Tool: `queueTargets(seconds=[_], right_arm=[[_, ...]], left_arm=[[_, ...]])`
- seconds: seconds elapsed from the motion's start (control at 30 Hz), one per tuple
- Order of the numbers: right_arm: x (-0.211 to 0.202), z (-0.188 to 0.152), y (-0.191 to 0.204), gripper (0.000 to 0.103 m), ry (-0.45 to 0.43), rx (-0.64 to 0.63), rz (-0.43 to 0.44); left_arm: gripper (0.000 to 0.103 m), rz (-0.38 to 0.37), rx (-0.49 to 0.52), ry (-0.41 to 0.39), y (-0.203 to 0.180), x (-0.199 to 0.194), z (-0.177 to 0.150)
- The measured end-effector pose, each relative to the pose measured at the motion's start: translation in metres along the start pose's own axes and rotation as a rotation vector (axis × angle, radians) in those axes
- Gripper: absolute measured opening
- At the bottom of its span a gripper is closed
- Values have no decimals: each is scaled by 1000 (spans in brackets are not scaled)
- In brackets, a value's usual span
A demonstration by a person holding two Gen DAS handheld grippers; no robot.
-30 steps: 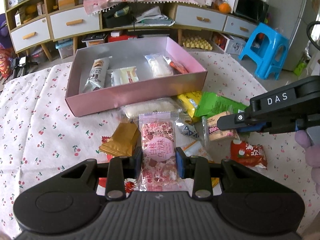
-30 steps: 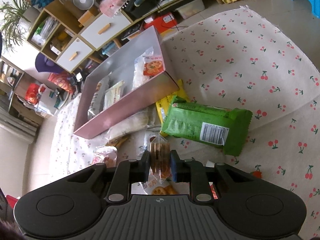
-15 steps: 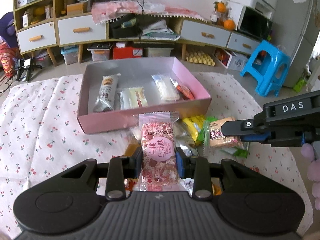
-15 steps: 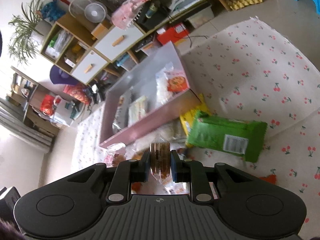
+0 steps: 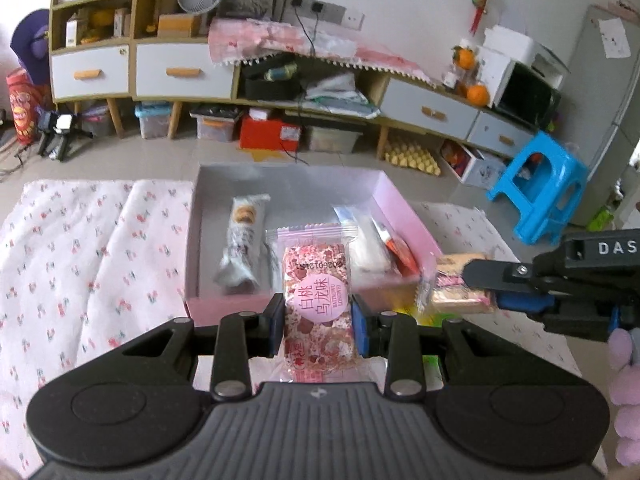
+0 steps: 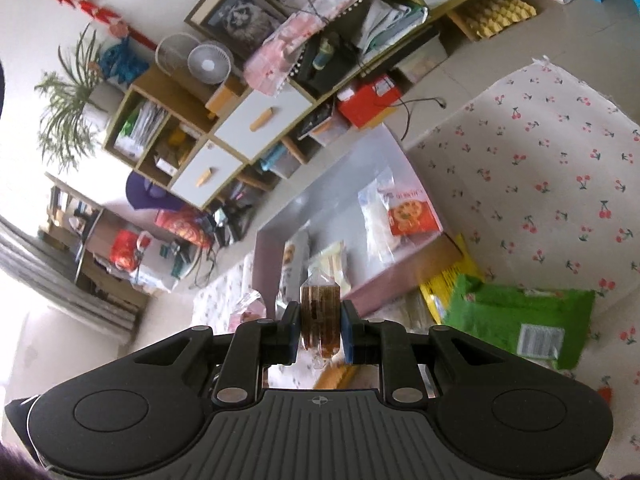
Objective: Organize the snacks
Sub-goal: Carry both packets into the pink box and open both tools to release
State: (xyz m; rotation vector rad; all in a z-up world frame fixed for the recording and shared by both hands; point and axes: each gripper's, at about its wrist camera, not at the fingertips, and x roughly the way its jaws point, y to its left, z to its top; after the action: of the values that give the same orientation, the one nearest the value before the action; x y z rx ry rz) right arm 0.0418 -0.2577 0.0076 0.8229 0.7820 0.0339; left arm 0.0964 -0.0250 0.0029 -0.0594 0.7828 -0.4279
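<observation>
1. Your left hand-held gripper [image 5: 318, 322] is clamped on the pink snack pack [image 5: 318, 304], held in the air just before the near wall of the pink box [image 5: 404, 216].
2. That pack looks light, with a crinkly, slippery wrapper around a firmer block. Grip it across the middle, not by the sealed ends.
3. Your right hand-held gripper [image 6: 320, 326] pinches a clear-wrapped brown biscuit pack [image 6: 320, 316]. It is probably brittle, so squeeze gently.
4. A green bag [image 6: 520, 320] and a yellow packet [image 6: 448, 280] lie on the cherry-print tabletop [image 6: 540, 168] beside the box.
5. The box already holds a grey-wrapped bar [image 5: 244, 240], a pale packet [image 6: 332, 260], a clear bag [image 5: 366, 240] and an orange-labelled packet [image 6: 408, 212], lying side by side.
</observation>
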Motion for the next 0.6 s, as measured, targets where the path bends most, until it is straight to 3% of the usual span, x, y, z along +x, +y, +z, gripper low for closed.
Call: queueTargets(seconds=[0.37,0.6], right_arm=[[37,17,-7,20,-77,110,2],[63,24,-19,20,-103,158,-13]], left_arm=[[31,3,-93,-41,16,34,17],[31,25,35,-71,5,56,35]])
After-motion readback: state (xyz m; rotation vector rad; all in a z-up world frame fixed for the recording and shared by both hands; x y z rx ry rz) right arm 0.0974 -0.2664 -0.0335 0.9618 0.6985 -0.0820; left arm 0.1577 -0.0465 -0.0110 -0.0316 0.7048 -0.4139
